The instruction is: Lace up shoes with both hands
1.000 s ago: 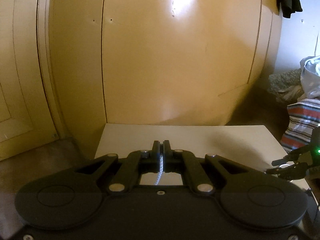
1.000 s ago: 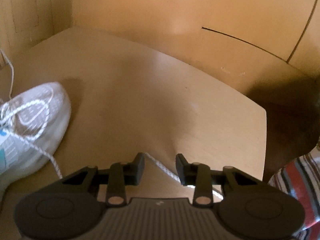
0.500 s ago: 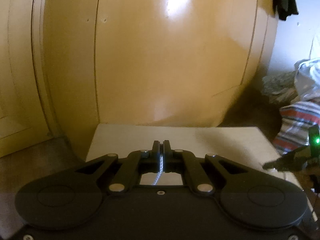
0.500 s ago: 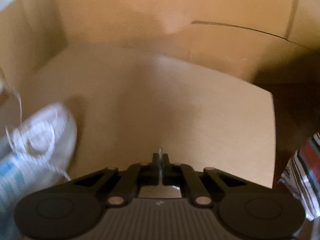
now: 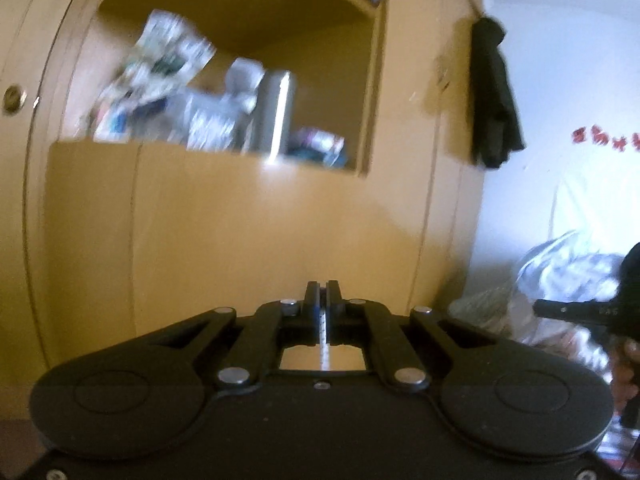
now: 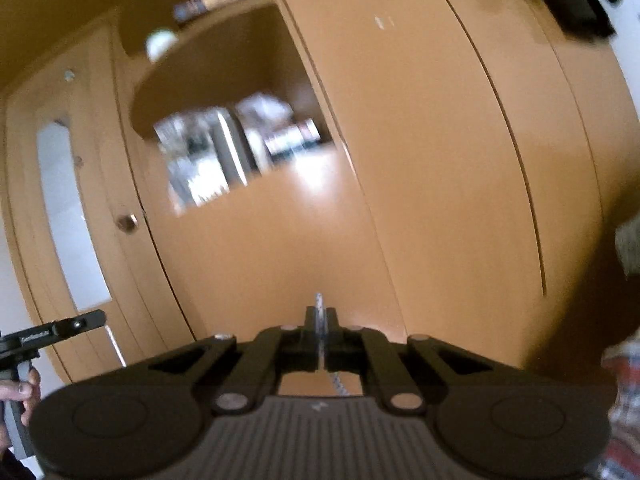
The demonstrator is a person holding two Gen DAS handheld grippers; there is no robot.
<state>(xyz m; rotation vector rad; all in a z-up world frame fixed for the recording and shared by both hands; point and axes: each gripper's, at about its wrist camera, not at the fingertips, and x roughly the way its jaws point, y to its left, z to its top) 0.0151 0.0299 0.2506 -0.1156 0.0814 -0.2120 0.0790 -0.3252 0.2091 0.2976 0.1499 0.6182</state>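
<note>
My left gripper (image 5: 322,287) is shut on a white speckled shoelace (image 5: 325,344), which runs down from between its fingers and out of sight. My right gripper (image 6: 319,314) is shut on the other lace end (image 6: 319,304), whose tip pokes out past the fingertips. Both grippers are held high and point level at a tan wooden cupboard (image 5: 240,232). The shoe is in neither view. The right gripper shows at the right edge of the left wrist view (image 5: 576,312), and the left gripper at the left edge of the right wrist view (image 6: 56,332), with a hand (image 6: 20,392) on its handle.
An open shelf niche (image 5: 224,120) in the cupboard holds packets and boxes. A dark garment (image 5: 494,96) hangs on the cupboard's right side. Bags and a striped cloth (image 5: 560,292) lie at the right, by a white wall. A door (image 6: 68,208) with a glass pane stands at the left.
Both grippers rose sharply with their lace ends; table and shoe dropped out of view. The right gripper shut on the lace, then tilted up to level and rolled.
</note>
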